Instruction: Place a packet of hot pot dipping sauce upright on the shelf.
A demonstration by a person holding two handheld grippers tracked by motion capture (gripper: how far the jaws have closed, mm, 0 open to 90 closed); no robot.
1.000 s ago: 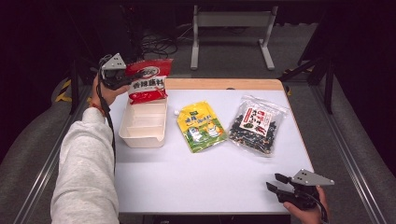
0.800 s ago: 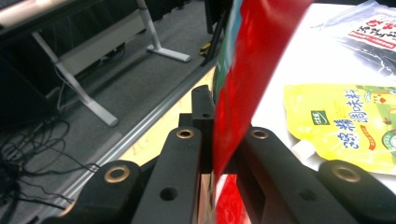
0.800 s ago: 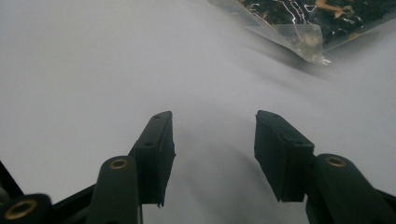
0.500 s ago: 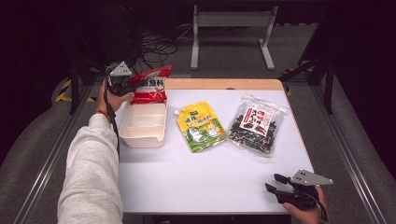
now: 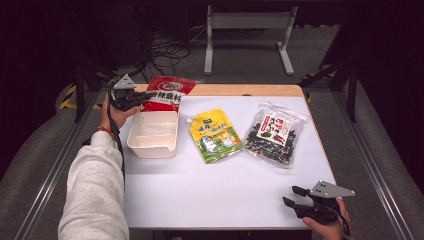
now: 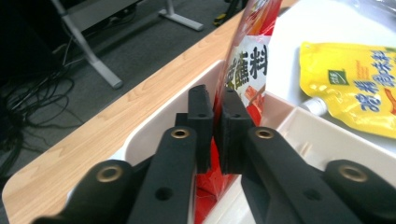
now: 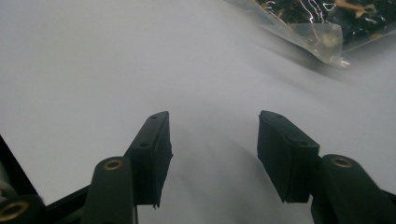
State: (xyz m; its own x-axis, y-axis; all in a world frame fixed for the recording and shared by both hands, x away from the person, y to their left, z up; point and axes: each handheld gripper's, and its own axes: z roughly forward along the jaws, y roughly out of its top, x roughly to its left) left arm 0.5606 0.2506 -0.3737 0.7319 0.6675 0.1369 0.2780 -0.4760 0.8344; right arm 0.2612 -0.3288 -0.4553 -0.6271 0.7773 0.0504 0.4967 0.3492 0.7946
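My left gripper [image 5: 139, 99] is shut on a red seasoning packet [image 5: 168, 91] with white label and black characters, at the far left of the table. Its jaws have just closed tighter with the packet between them. In the left gripper view the pads [image 6: 201, 122] pinch the packet [image 6: 250, 56] upright, and its lower end dips into the far end of a white divided tray [image 6: 163, 112]. The tray [image 5: 150, 151] sits below the packet in the high view. My right gripper [image 5: 293, 196] rests open at the table's near right corner, and nothing is between its fingers [image 7: 212, 135].
A yellow spouted pouch [image 5: 215, 135] lies flat at the table's middle, right of the tray. A clear bag of dark snacks [image 5: 272, 132] lies further right, its corner ahead of my right gripper [image 7: 317, 23]. The white tabletop [image 5: 210, 190] has a wooden far edge.
My left hand has sunk with the red packet, bringing its lower end down to the far end of the tray. The right gripper has stayed put.
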